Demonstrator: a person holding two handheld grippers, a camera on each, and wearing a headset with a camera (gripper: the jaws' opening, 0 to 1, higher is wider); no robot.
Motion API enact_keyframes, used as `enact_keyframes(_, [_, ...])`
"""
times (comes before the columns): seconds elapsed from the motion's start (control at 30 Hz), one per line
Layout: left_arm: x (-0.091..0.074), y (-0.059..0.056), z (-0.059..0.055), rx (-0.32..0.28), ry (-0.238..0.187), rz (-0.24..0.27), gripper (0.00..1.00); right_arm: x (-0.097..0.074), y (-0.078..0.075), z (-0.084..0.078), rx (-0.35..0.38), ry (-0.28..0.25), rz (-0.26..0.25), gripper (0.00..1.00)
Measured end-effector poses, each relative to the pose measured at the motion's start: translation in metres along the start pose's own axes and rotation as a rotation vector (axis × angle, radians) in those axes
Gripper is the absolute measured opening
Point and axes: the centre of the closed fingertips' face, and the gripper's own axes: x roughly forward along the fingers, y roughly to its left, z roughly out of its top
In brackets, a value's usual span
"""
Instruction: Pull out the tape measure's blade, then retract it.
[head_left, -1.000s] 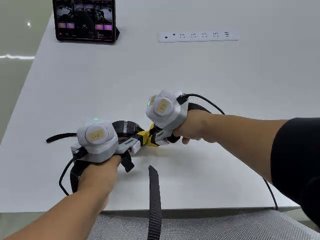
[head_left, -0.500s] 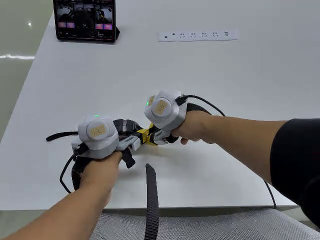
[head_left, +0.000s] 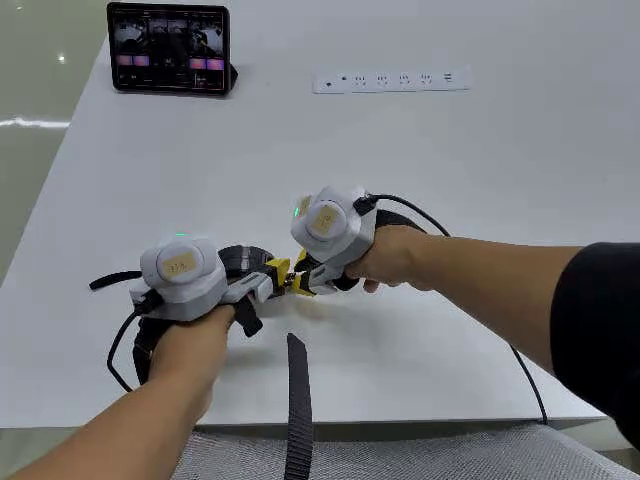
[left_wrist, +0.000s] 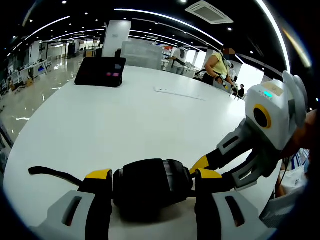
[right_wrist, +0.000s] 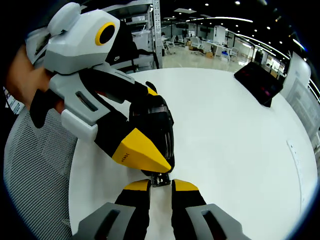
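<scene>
**A:** where's the tape measure at?

**B:** down on the white table, near the front edge. The left gripper has its jaws clamped on the black case from both sides, and the right gripper is pinched tight on the blade tip at the case's mouth.

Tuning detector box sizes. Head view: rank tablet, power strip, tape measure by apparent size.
1. tablet: largest area.
2. power strip: longer than the tablet, but thin.
3. tape measure: smallest, though only partly visible and nearer the camera, so true size is unsure.
</scene>
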Motion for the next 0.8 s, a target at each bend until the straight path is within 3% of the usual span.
enact_keyframes(0.2, [-0.004,-0.002,-0.001,-0.019,0.005,-0.024,0.74,-0.012,0.001,-0.006,0.025,-0.024,-0.021,0.14])
enact_keyframes(0.33, [-0.006,-0.003,-0.001,0.011,0.007,-0.041,0.83,-0.022,-0.002,-0.009,0.063,-0.050,-0.046,0.17])
enact_keyframes(0.5, [-0.011,-0.011,0.007,0.026,-0.027,-0.093,0.96,-0.033,-0.004,-0.014,0.092,-0.081,-0.072,0.18])
enact_keyframes(0.57, [-0.013,-0.011,0.009,0.057,-0.040,-0.097,0.99,-0.038,-0.004,-0.016,0.102,-0.088,-0.081,0.20])
enact_keyframes(0.8, [-0.017,-0.011,0.002,0.087,0.009,-0.151,0.99,-0.055,-0.002,-0.027,0.131,-0.117,-0.104,0.24])
